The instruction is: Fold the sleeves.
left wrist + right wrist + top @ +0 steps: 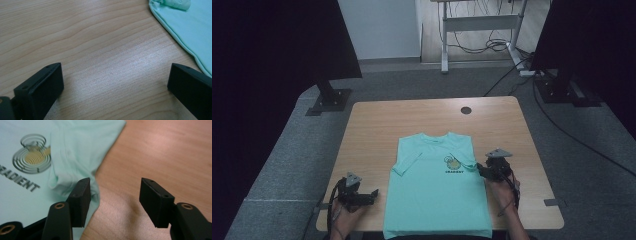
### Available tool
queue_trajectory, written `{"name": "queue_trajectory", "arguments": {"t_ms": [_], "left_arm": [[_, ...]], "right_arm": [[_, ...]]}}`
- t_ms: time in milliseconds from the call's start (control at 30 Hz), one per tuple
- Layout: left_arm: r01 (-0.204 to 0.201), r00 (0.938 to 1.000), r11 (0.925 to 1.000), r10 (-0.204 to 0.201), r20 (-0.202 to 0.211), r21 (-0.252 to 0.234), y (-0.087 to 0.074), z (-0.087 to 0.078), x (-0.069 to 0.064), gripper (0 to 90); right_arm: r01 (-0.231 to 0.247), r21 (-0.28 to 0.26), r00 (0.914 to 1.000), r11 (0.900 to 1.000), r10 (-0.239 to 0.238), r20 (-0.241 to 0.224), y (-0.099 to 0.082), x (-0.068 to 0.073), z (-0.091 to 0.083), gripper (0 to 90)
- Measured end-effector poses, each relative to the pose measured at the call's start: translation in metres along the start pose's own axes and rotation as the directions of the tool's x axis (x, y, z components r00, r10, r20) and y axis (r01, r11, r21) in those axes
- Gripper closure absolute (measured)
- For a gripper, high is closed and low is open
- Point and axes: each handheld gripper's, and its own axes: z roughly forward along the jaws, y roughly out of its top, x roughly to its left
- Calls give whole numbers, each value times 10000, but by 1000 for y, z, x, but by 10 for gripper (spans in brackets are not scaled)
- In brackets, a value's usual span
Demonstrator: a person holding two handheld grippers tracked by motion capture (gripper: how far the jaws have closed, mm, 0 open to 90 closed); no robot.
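A mint-green T-shirt (437,195) lies flat on the wooden table (377,130), front up, both sleeves folded inward, its hem at the near edge. A round logo (453,164) with dark lettering sits on the chest. My left gripper (373,193) rests low on bare wood left of the shirt, jaws wide open and empty (115,75); the shirt's edge (195,27) passes by its right jaw. My right gripper (480,169) is at the shirt's right edge beside the folded sleeve (72,152). It is open (115,187) over bare wood, one jaw at the fabric's edge.
A round cable hole (466,110) sits near the table's far edge. Beyond the table are a white desk frame (444,50), two black stand bases (329,97) (562,90) and cables (572,135) across the grey carpet.
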Motion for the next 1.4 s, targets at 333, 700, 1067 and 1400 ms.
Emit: {"name": "queue_trajectory", "arguments": {"t_ms": [333,700,1067,1400], "left_arm": [[-1,10000,10000,1,-1,-1,0,0,0,7],[4,10000,10000,-4,-1,0,0,0,0,7],[0,10000,10000,0,0,1,0,0,0,7],[5,10000,10000,-5,0,1,0,0,0,7]], "right_arm": [[-263,-322,9987,9991,249,-451,8,7,5,313],[317,21,9982,9995,-315,-520,4,17,14,293],[-159,-465,9957,9988,116,-920,11,10,-4,147],[-37,-568,9949,9984,-20,-1007,12,7,-22,126]]}}
